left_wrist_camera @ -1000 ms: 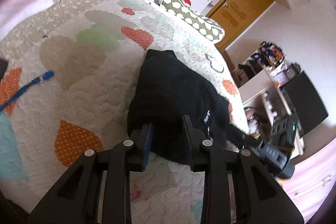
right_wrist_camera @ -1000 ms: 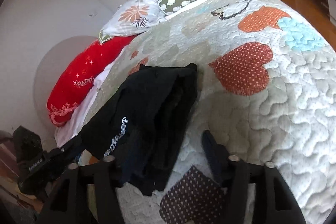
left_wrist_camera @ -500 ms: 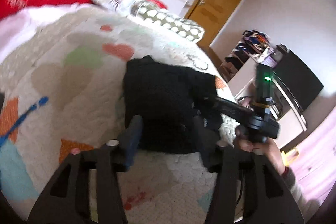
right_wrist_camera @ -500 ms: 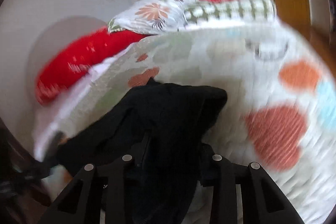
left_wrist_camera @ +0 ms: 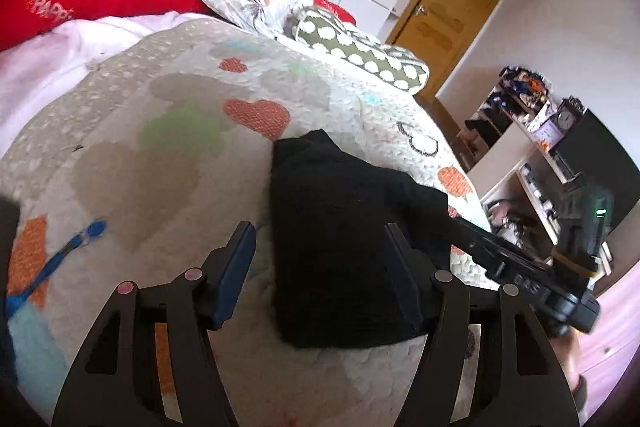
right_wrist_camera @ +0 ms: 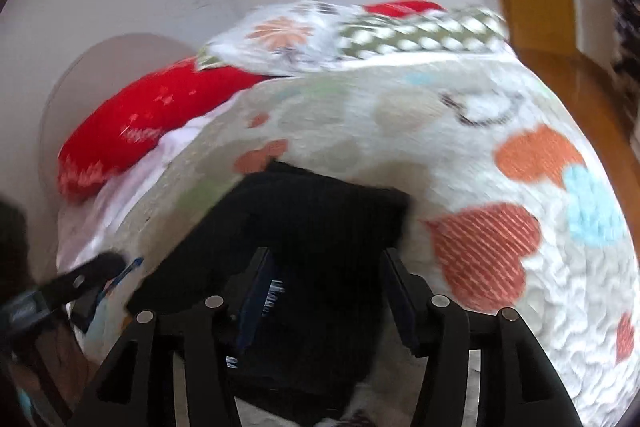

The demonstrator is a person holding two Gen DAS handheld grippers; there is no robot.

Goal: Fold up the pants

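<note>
Pants [left_wrist_camera: 344, 247], black and folded into one compact bundle, lie on the quilted bed [left_wrist_camera: 168, 163]. Left tongs [left_wrist_camera: 320, 267] are released, jaws opening: the left finger stands over bare quilt, the right finger over the bundle's near right corner, and neither pad presses the cloth. Right tongs [right_wrist_camera: 326, 291] straddle the near edge of the pants [right_wrist_camera: 320, 227], jaws opening, with cloth between the fingers; whether the pads touch it cannot be told through the blur.

The left wrist view alone shows a blue toothbrush-like item [left_wrist_camera: 60, 259] on the quilt, a wooden door [left_wrist_camera: 444, 15], cluttered shelves [left_wrist_camera: 532, 131] and the right tongs' body at the right edge. The right wrist view alone shows white lettering on the pants.

Count: one pants bundle, two tongs, three pillows at the headboard.
</note>
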